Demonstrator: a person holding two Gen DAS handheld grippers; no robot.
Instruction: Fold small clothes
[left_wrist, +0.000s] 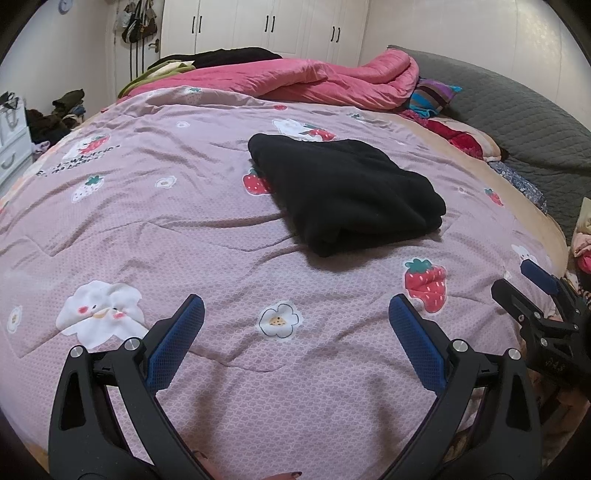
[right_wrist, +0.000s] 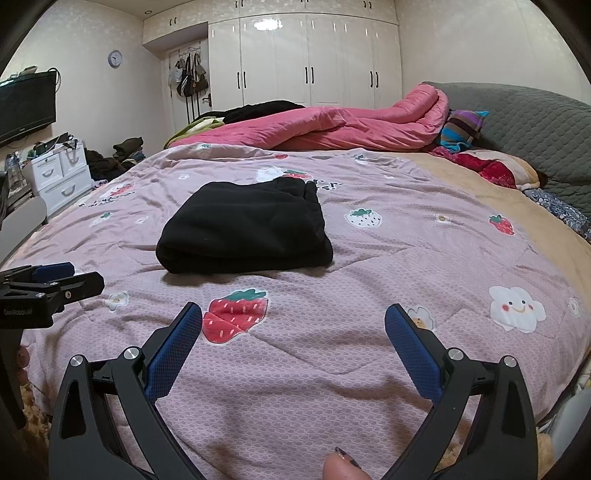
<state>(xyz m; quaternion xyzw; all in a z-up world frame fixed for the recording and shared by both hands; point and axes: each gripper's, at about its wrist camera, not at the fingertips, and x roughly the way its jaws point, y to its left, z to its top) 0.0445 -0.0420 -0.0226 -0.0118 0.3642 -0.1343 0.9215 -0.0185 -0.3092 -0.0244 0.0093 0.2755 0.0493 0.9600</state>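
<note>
A black garment lies folded into a thick rectangle on the lilac strawberry-print quilt. My left gripper hovers open above the quilt's near part, well short of the garment, with nothing between its blue pads. My right gripper is open too, equally empty, over the quilt's front edge. Each gripper also shows at the edge of the other view: the right gripper at far right, the left gripper at far left.
A rumpled pink duvet and dark clothes lie at the far side of the bed. A grey quilted headboard and pillows are to the right. White drawers and clothes piles stand left; wardrobes fill the back wall.
</note>
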